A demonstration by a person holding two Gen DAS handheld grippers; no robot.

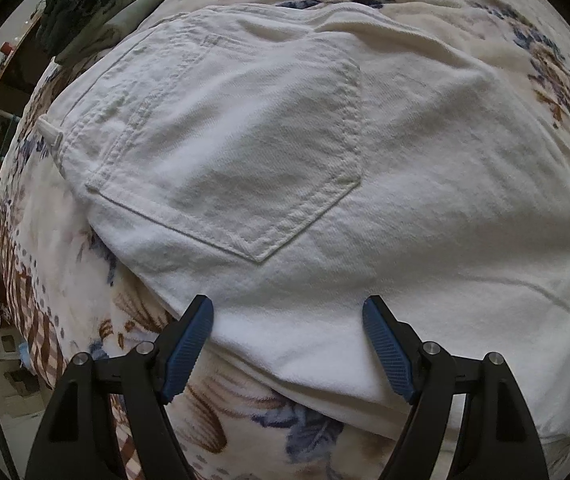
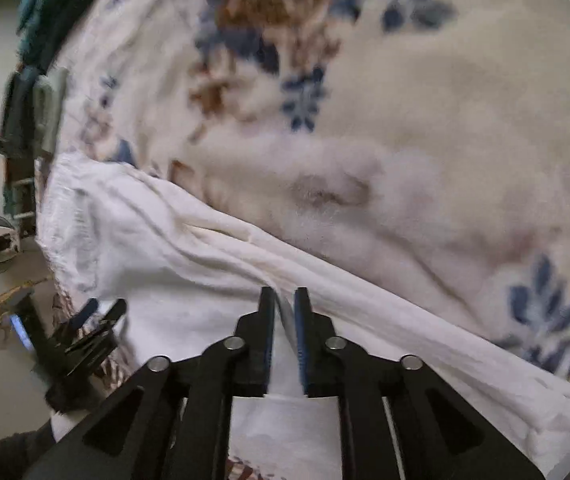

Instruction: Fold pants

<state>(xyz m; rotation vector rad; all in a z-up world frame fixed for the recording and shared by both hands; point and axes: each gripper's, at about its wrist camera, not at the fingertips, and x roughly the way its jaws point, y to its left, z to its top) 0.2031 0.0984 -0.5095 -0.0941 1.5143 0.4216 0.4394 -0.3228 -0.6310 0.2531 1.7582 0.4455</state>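
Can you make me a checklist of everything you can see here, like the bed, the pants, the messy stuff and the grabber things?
Surface: floral blanket spread over a bed.
Job's things: white pants lying on the blanket, back pocket up.
Clutter: dark clothes pile at the far edge.
Grippers: left gripper above the pants' edge, jaws wide apart; right gripper, jaws nearly closed, pinching pants fabric.
Cables: nothing seen.
Surroundings: floor and small blurry objects beside the bed.

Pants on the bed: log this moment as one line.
pants: white, pocket side up on floral blanket | left tool: open over pants edge | right tool: shut on pants fabric
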